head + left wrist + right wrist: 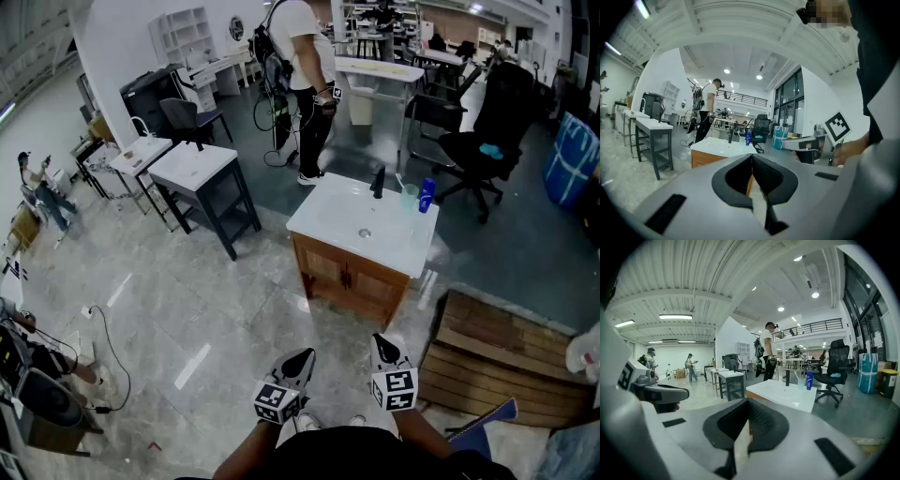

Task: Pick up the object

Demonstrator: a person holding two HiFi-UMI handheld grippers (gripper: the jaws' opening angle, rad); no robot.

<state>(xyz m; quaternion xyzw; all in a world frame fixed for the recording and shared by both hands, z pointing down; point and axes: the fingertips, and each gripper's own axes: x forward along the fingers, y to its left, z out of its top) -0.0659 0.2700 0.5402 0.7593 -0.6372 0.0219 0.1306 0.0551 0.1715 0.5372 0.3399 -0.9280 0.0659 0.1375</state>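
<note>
A white washbasin top (330,217) on a wooden cabinet (347,274) stands ahead of me. At its far edge are a black faucet (378,181), a pale green cup (409,196) and a blue bottle (427,195). Both grippers are held low and close to my body, well short of the cabinet. The left gripper (302,356) is shut and holds nothing, its tips (752,157) meeting. The right gripper (380,342) is also shut and bare (748,401). The right gripper view shows the blue bottle (809,380) and faucet (787,377) far beyond the jaws.
A person (302,75) stands behind the basin. A black office chair (487,122) is at the back right and dark-legged white tables (202,178) at the left. A wooden pallet (497,361) lies on the floor at my right. Cables (103,347) trail at the left.
</note>
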